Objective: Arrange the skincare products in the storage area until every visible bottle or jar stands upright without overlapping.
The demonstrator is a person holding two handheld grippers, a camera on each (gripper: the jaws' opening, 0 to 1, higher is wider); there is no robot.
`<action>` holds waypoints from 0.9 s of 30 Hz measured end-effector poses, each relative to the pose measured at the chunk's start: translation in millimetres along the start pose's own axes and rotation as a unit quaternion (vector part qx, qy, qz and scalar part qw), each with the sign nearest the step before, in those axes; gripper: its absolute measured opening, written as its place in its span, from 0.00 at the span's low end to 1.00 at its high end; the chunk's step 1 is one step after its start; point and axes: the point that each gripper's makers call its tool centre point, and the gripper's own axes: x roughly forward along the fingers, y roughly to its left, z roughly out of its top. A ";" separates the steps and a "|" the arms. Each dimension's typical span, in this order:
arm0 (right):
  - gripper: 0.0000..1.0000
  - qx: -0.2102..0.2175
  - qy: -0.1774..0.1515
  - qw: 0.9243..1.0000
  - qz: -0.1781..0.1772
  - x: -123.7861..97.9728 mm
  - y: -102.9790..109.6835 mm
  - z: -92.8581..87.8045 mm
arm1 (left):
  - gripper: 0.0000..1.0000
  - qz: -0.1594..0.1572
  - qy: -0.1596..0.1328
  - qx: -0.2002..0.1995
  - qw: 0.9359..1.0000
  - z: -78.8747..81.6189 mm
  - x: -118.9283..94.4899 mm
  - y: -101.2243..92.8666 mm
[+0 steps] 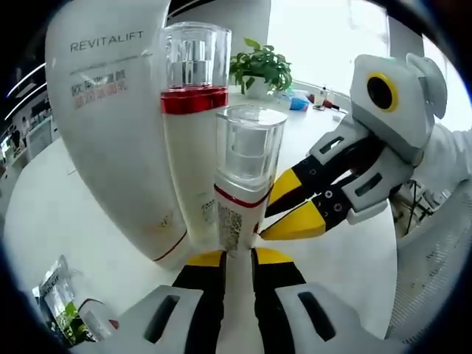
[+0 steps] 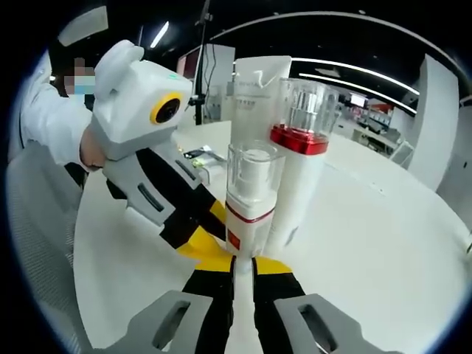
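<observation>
Standing small bottle [image 1: 243, 184] upright beside tall bottle [image 1: 193, 140] and tube [image 1: 110, 125]. Left gripper [image 1: 237, 257] and right gripper [image 2: 242, 265] nearly closed at its base; grip uncertain. Next: ease away without tipping.

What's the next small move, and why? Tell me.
Probably ease the small bottle away from the red-banded bottle: both stand upright but crowd together, with the left gripper and right gripper tips at its base.
</observation>
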 end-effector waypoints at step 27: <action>0.27 0.010 -0.016 0.999 -0.036 -27.5 -0.1 13.1 | 0.25 -0.005 -0.023 -0.005 1.000 10.7 -41.0 -5.9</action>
